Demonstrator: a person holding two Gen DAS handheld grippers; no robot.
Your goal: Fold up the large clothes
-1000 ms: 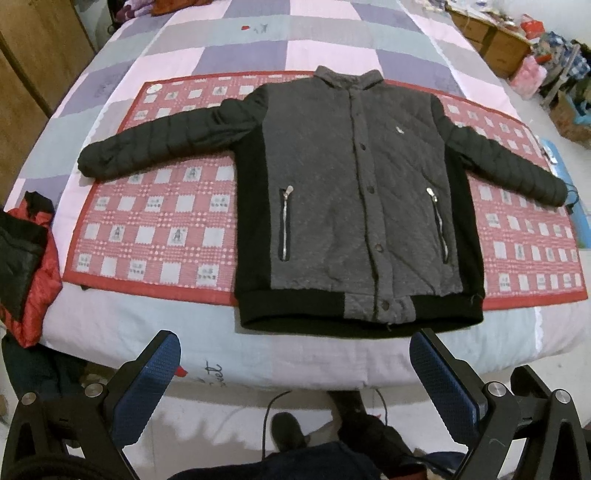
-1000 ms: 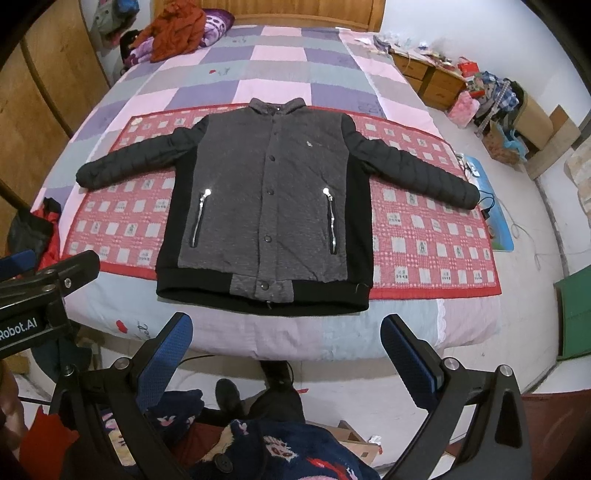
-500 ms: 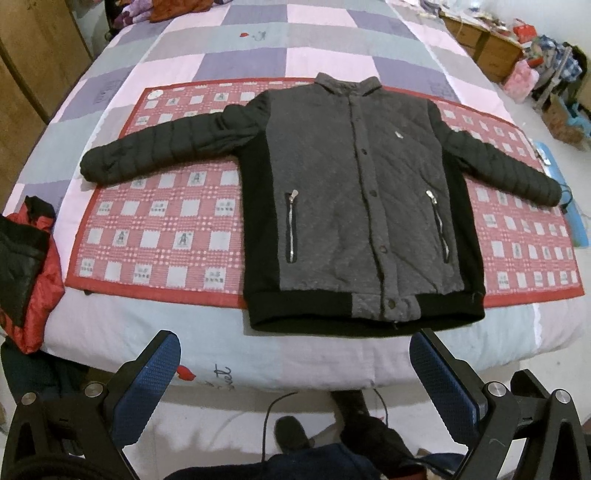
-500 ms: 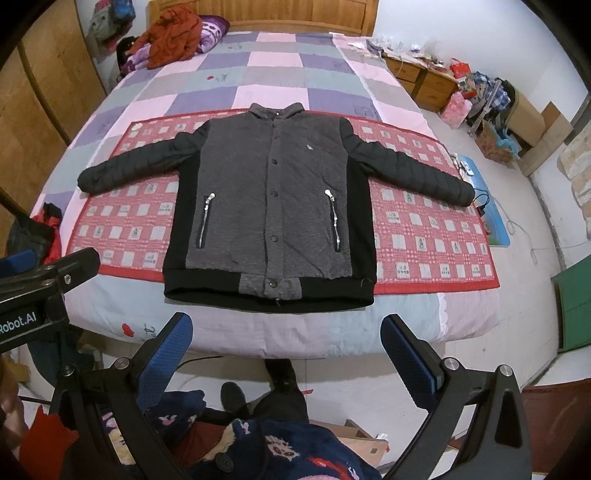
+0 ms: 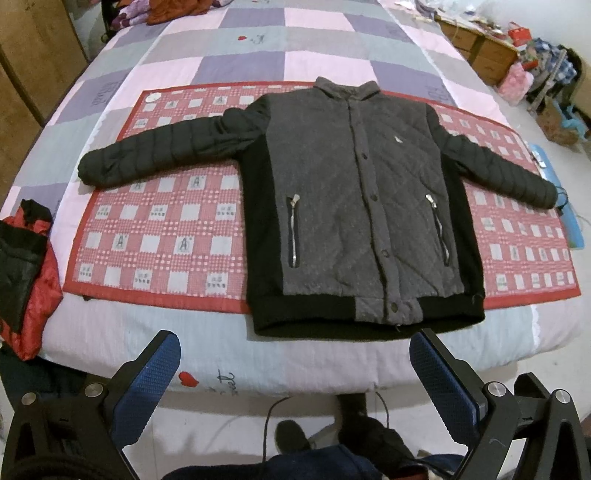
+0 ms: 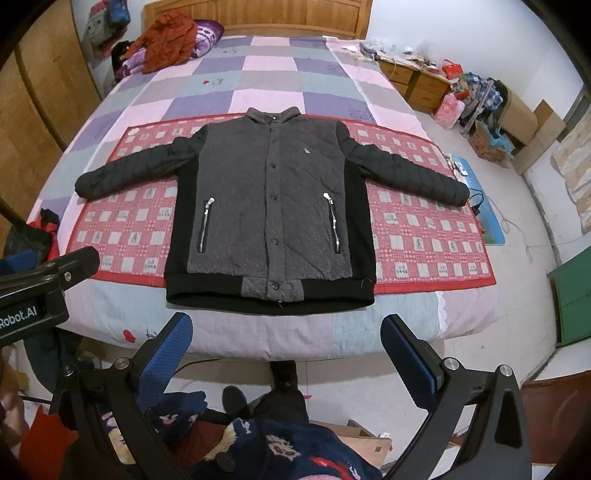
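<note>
Jacket (image 5: 354, 206) quilted matt cloth; zips probably metal; tongs pads (image 6: 170, 354) textured.

— What sort of place is this?
— A home bedroom: a bed (image 6: 280, 77) with a wooden headboard (image 6: 258, 16) at top centre, wooden drawers (image 6: 417, 86) and piled clothes (image 6: 480, 96) upper right.
</note>
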